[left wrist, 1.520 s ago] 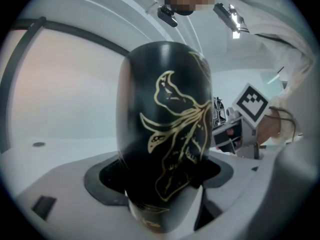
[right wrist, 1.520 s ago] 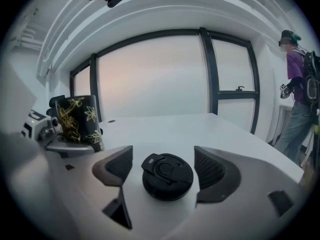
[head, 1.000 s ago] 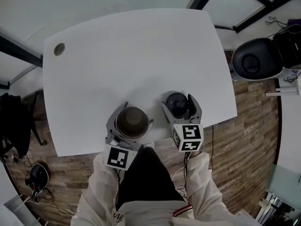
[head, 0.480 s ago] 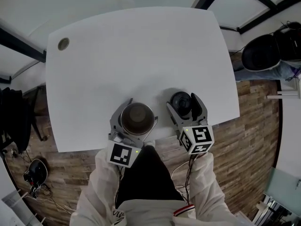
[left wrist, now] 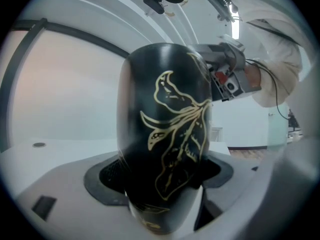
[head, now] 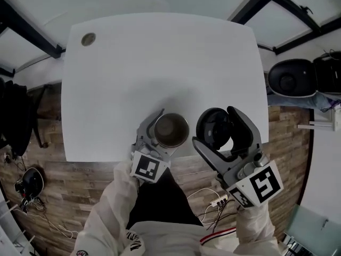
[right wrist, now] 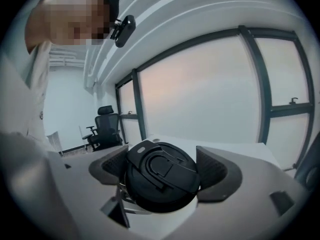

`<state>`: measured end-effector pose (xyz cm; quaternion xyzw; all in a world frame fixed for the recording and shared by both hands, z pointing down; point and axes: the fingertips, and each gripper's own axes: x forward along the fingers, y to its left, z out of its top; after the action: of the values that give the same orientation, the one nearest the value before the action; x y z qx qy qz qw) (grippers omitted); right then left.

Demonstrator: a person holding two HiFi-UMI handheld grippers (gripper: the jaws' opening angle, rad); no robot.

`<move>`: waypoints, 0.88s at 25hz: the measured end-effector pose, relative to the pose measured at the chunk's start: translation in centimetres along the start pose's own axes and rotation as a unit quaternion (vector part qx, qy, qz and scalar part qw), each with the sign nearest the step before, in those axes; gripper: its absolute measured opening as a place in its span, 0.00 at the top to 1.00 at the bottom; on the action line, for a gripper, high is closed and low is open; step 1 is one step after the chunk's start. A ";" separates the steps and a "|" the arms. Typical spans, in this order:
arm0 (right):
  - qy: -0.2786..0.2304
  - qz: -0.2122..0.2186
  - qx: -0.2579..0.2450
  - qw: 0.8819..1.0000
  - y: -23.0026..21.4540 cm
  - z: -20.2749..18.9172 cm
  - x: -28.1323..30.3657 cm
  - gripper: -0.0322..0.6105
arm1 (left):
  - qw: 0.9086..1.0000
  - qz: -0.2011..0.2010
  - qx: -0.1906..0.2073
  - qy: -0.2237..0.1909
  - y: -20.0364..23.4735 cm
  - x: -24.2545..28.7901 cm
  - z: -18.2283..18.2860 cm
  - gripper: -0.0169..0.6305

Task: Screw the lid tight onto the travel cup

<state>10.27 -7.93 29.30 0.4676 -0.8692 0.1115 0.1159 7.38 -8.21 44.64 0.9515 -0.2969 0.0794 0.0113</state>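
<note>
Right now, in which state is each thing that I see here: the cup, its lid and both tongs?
travel cup: upright, mouth uncovered, clamped in the left tongs
lid: off the cup, at its right, clamped in the right tongs
left tongs: closed on the cup's body
right tongs: closed on the lid's rim

white table (head: 160,63) | wood floor (head: 80,183) | black office chair (right wrist: 103,125)

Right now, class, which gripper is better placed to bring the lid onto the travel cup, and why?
Right. The right gripper grips the black lid just beside the open travel cup. The left gripper is clamped around that cup on the table, so it should probably stay put.
</note>
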 end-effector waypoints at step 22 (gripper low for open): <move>0.134 0.166 -0.172 0.962 9.5 -3.8 7.3 0.29 | 1.000 -0.012 -0.014 -0.019 0.3 -0.6 0.0 0.35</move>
<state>-1.20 -7.44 34.32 0.2704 -0.9172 0.0402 0.2898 6.69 -8.10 44.57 0.9560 -0.2871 0.0576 0.0197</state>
